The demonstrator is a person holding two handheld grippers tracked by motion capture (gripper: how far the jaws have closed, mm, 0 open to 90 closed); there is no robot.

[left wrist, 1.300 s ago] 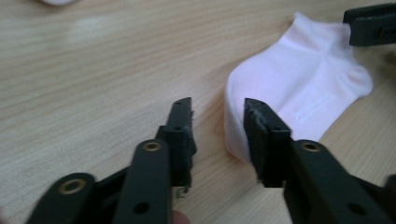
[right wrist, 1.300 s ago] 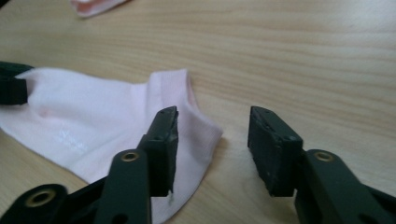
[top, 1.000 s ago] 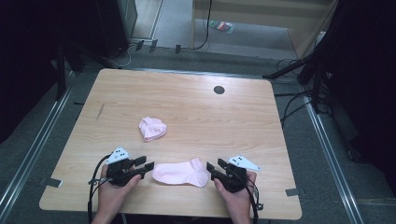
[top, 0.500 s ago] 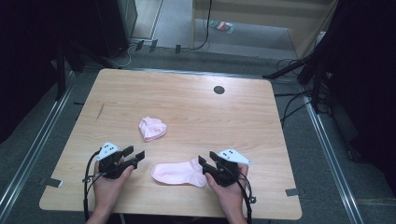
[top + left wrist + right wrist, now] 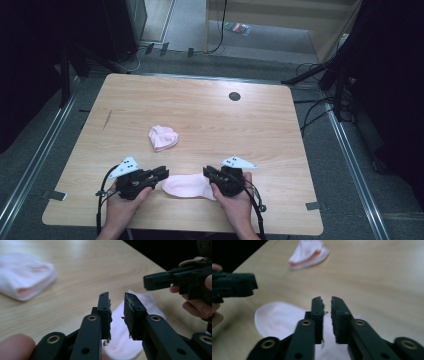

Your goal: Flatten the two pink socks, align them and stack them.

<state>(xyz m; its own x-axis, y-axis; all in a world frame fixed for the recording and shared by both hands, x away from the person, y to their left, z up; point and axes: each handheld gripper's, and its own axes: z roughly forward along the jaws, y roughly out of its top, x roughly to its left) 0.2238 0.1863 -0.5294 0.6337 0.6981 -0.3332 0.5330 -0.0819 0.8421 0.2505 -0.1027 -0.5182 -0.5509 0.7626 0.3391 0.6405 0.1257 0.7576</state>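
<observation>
My left gripper (image 5: 162, 174) at near table (image 5: 260, 130) edge, jaws slightly apart, nothing between them, tips just beside flat pink sock (image 5: 187, 186). My right gripper (image 5: 207, 172) at sock's other end, jaws narrowly parted over it, gripping nothing. 2nd pink sock (image 5: 163, 137), bunched up, sits farther back, apart from both.
</observation>
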